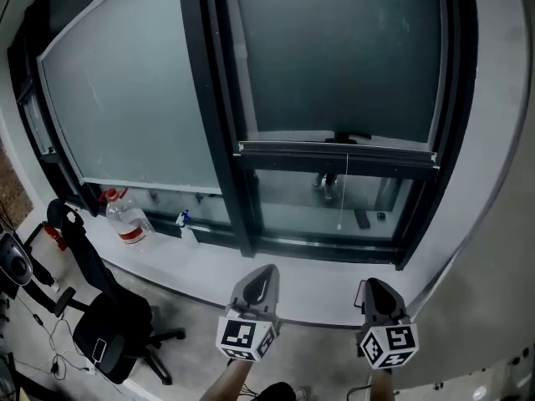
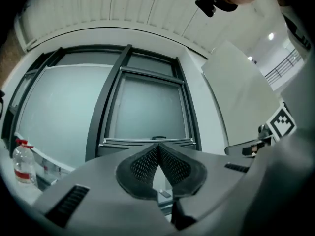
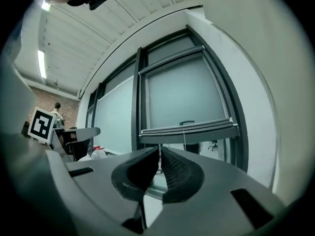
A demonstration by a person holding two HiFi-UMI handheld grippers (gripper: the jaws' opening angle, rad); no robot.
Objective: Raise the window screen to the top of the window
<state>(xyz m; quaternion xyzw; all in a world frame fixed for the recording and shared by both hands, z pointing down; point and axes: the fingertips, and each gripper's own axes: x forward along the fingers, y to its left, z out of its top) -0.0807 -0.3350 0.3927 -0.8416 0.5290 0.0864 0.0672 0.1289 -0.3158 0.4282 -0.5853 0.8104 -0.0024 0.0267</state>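
Observation:
The window screen [image 1: 334, 57] covers most of the right-hand pane, a grey-green sheet in a black frame. Its bottom rail [image 1: 334, 150] hangs a short way above the sill, with a small black handle [image 1: 352, 136] and a thin pull cord [image 1: 344, 192] below it. The rail also shows in the left gripper view [image 2: 147, 141] and the right gripper view [image 3: 189, 131]. My left gripper [image 1: 261, 284] and right gripper [image 1: 374, 295] are both shut and hold nothing. They hover in front of the sill, well below the rail, apart from it.
A white sill [image 1: 276, 286] runs under the window. On it stand a plastic water bottle with a red cap [image 1: 125, 218] and a small spray bottle [image 1: 185, 228]. A black office chair [image 1: 104, 316] stands at the lower left. The left pane [image 1: 125, 98] has its own screen down.

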